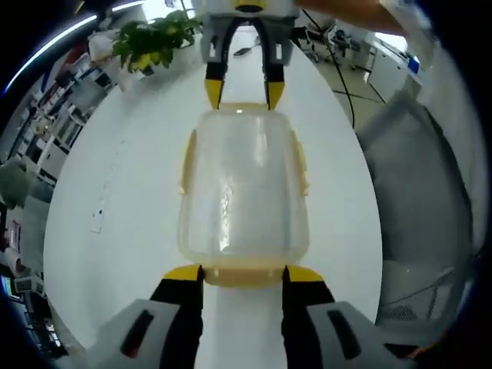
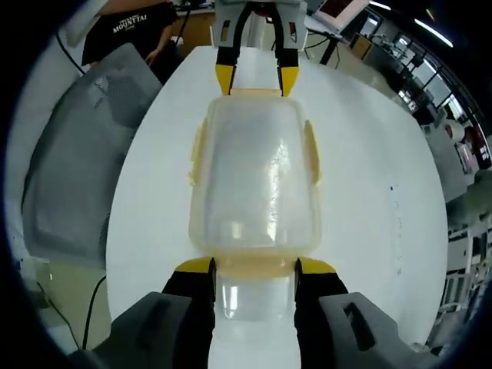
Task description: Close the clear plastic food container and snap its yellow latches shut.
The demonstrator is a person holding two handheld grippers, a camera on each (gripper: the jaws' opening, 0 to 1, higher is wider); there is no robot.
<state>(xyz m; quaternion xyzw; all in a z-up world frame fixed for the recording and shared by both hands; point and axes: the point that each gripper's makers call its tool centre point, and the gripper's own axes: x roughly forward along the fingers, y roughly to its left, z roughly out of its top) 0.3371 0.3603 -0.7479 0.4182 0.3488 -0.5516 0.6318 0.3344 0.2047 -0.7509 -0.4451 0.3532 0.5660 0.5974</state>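
Clear rectangular plastic food container [image 1: 244, 188] with lid seated, at frame centre in both views, on white oval tabletop [image 1: 115, 192]. Long axis in line with both grippers, one at each short end.

Left gripper [image 1: 243, 278]: jaws spread to a narrow gap, yellow tips flanking the near short-end yellow latch [image 1: 242, 274] at lower centre of the left gripper view. Contact with latch: cannot tell. Nothing clamped.

Right gripper [image 2: 254, 270]: same stance at the opposite short end, tips on either side of that latch [image 2: 254, 265], lower centre of the right gripper view. Grip on latch: not evident.

Each gripper also visible at top centre of the other view, at the far end.

Long-side latches [image 1: 187, 161] flared outward, judged unlatched. End latches apparently next.

Clearance: bare tabletop on both long sides; tabletop edges well apart from container. Grey chair [image 2: 77, 169] beyond tabletop edge; potted green plant [image 1: 154, 38] at upper left of the left gripper view, well apart.
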